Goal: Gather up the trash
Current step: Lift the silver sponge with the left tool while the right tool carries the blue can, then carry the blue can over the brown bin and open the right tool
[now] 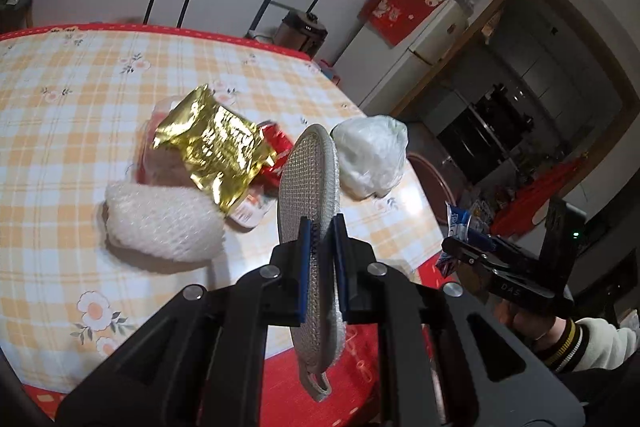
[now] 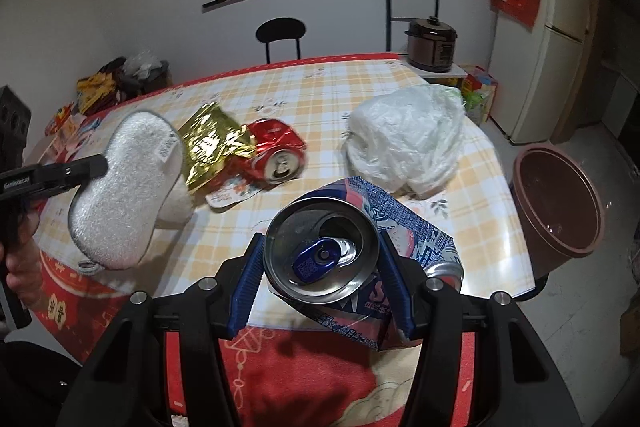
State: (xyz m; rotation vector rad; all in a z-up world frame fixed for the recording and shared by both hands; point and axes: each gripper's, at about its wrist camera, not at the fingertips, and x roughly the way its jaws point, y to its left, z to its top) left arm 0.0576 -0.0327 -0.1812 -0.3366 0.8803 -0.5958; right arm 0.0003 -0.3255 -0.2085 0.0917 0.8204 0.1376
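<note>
The left gripper [image 1: 320, 239] has its jaws pinching a silver scouring pad [image 1: 310, 183]; the right gripper's [image 2: 322, 267] jaws clamp a crushed blue can [image 2: 324, 251], both above the tabletop [image 1: 60, 99]. Beyond lie a gold wrapper [image 1: 216, 147], red can [image 2: 276, 151], foam net [image 1: 160, 227], plastic bag [image 2: 408, 143]; a brown bin [image 2: 560, 203] stands beside.

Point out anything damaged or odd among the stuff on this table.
The red can lies on its side, crushed, against the crumpled gold wrapper. The blue can in the right hand-held gripper is dented and buckled too. A scrunched plastic bag sits near the table's edge. Nothing looks spilled.
</note>
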